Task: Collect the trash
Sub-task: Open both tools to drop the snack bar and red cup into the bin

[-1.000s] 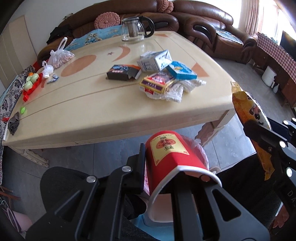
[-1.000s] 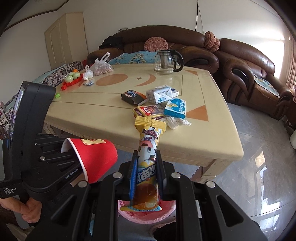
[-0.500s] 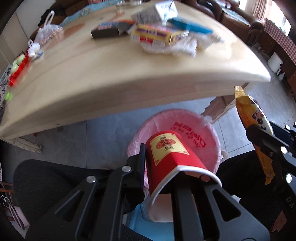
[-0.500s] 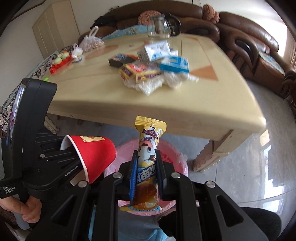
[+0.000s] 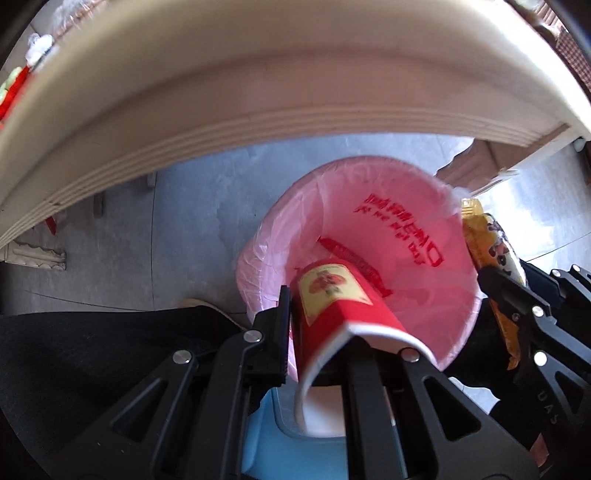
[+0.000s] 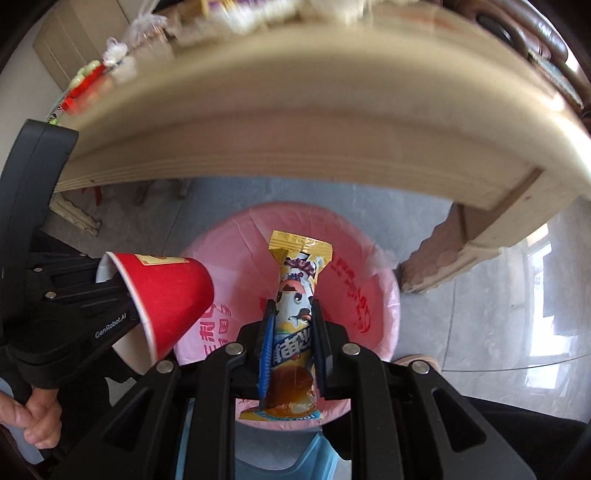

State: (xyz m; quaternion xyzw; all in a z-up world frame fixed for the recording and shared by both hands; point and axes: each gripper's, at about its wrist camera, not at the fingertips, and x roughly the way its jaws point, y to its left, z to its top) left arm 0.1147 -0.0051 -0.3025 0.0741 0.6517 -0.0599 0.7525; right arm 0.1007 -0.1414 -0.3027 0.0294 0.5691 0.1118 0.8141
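Cup [image 5: 332, 302] and wrapper [image 6: 295, 317] over pink-lined bin [image 6: 384, 317]

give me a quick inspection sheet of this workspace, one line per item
surface: beige table, seen from below its front edge; grey tile floor under it
job's things: red cup and snack wrapper, both held over the pink-lined bin; a red printed wrapper lies inside the bin
clutter: blurred packets and bags on the table top, too smeared to name
grippers: left gripper clamped on the cup, one finger inside it; right gripper shut on the wrapper
cables: nothing seen
surroundings: brown sofa behind the table, cabinet at far left, a hand on the left gripper's handle
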